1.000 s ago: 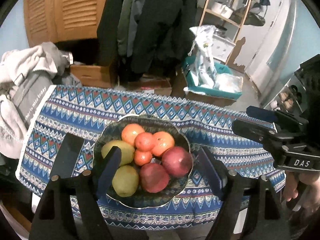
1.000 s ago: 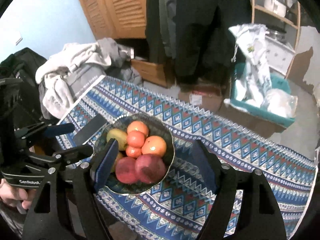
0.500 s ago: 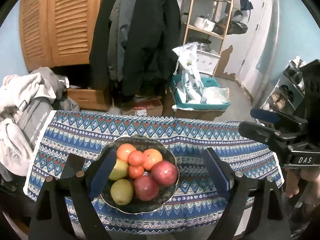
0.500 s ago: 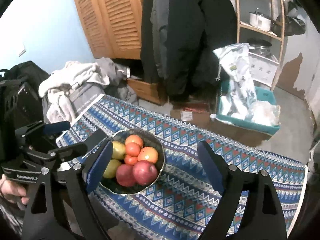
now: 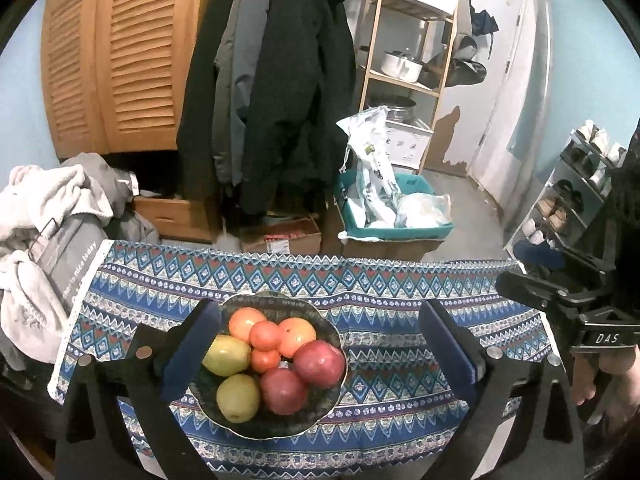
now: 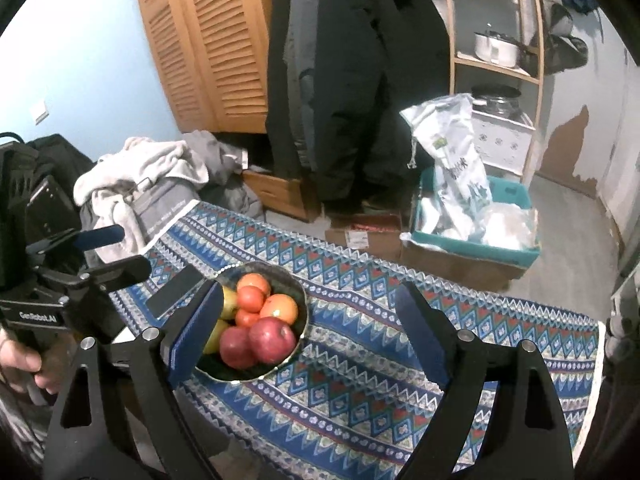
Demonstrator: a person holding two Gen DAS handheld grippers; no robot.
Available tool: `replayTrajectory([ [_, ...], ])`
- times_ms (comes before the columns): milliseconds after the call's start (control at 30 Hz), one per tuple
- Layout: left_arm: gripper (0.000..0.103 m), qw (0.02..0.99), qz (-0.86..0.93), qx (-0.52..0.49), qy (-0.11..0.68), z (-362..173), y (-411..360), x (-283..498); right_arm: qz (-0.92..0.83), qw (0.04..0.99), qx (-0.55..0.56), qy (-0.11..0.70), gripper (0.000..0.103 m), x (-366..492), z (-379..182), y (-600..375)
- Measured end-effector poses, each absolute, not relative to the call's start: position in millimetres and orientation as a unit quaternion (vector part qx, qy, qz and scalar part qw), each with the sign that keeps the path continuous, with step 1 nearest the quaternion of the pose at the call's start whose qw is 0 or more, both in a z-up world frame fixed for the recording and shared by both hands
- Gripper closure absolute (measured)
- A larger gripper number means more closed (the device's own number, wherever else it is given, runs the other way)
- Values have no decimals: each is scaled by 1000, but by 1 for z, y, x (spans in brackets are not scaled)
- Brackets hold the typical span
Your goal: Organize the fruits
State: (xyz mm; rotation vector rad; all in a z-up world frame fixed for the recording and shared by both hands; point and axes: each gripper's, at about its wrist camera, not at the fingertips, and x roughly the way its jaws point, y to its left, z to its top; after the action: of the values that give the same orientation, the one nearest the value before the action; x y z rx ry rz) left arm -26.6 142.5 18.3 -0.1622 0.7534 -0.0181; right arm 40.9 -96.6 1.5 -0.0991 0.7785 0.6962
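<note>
**Q:** Left wrist view: what does the panel show?

**A:** The left gripper [image 5: 320, 356] stands with its jaws wide apart, having just been opening, and nothing is clamped between them. The dark bowl [image 5: 280, 426] sits on the patterned cloth [image 5: 400, 292] below and ahead of the fingers, nearer the left finger, whose blue pad overlaps the bowl's rim. In the bowl lie two red apples [image 5: 319, 363], two yellow-green pears [image 5: 237, 397] and several orange fruits [image 5: 296, 336]. To the right, a hand [image 5: 600, 376] holds the right gripper [image 5: 532, 276], apart from the bowl.

**Q:** And the right wrist view?

**A:** The right gripper [image 6: 310, 332] also has its jaws parted, with no fruit gripped; they have not widened noticeably in the last moment. The bowl [image 6: 296, 344] lies toward the left finger, partly hidden by its pad, while bare cloth [image 6: 360, 380] fills the span towards the right finger. The apples [image 6: 272, 334] are nearest the camera, the orange fruits [image 6: 280, 308] behind them. At the left edge a hand [image 6: 20, 364] grips the left gripper [image 6: 120, 252], whose fingers point toward the bowl without touching it.
</note>
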Motion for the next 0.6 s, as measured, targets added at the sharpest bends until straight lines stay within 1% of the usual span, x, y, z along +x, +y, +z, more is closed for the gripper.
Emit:
replayTrajectory([
  [233, 3, 925, -15, -77, 371, 19, 134, -27, 331, 864, -43, 378, 16, 41, -3, -100],
  [600, 3, 929, -18, -75, 361, 25, 128, -30, 334, 868, -52, 364, 16, 35, 3, -98],
])
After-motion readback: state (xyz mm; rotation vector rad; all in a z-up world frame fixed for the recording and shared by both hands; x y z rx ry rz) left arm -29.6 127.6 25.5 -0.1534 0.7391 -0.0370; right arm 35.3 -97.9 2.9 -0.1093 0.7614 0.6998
